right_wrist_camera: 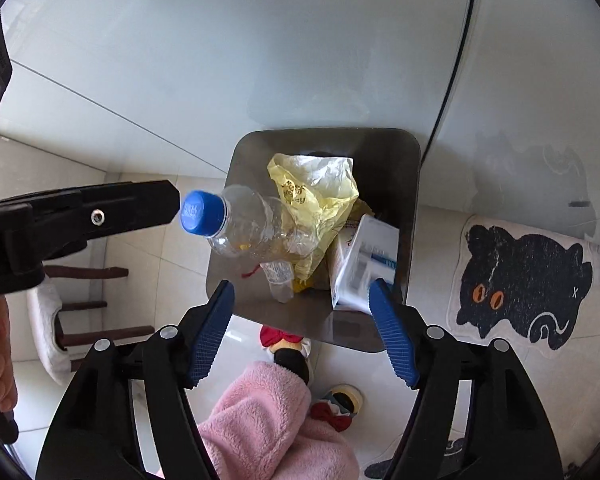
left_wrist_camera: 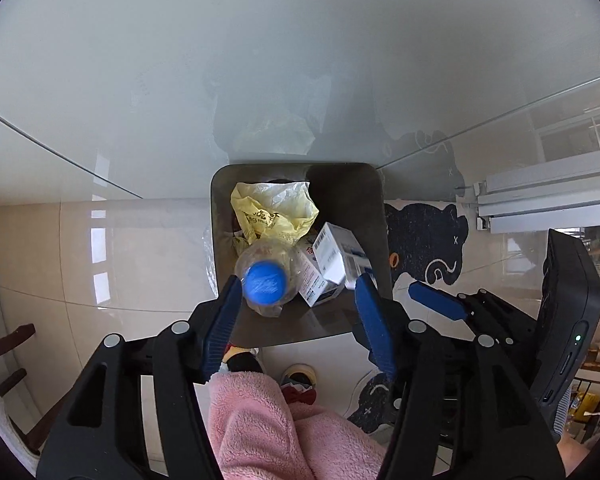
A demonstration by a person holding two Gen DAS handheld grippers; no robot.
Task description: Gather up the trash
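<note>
A grey square trash bin (left_wrist_camera: 340, 196) (right_wrist_camera: 404, 168) stands on the floor against a white glass wall. In it lie a crumpled yellow plastic bag (left_wrist_camera: 274, 210) (right_wrist_camera: 320, 188), a white and blue carton (left_wrist_camera: 338, 256) (right_wrist_camera: 366, 262) and a clear plastic bottle with a blue cap (left_wrist_camera: 265, 278) (right_wrist_camera: 256, 224), cap end sticking out over the rim. My left gripper (left_wrist_camera: 298, 286) is open above the bin; the bottle cap sits by its left finger, not clamped. My right gripper (right_wrist_camera: 302, 292) is open above the bin's near edge, empty.
A black cat-shaped rug (right_wrist_camera: 524, 280) (left_wrist_camera: 424, 236) lies on the tiled floor right of the bin. A wooden chair (right_wrist_camera: 84, 312) stands at left. The person's pink fleece legs (right_wrist_camera: 276, 420) and slippers (right_wrist_camera: 288, 350) are below the grippers.
</note>
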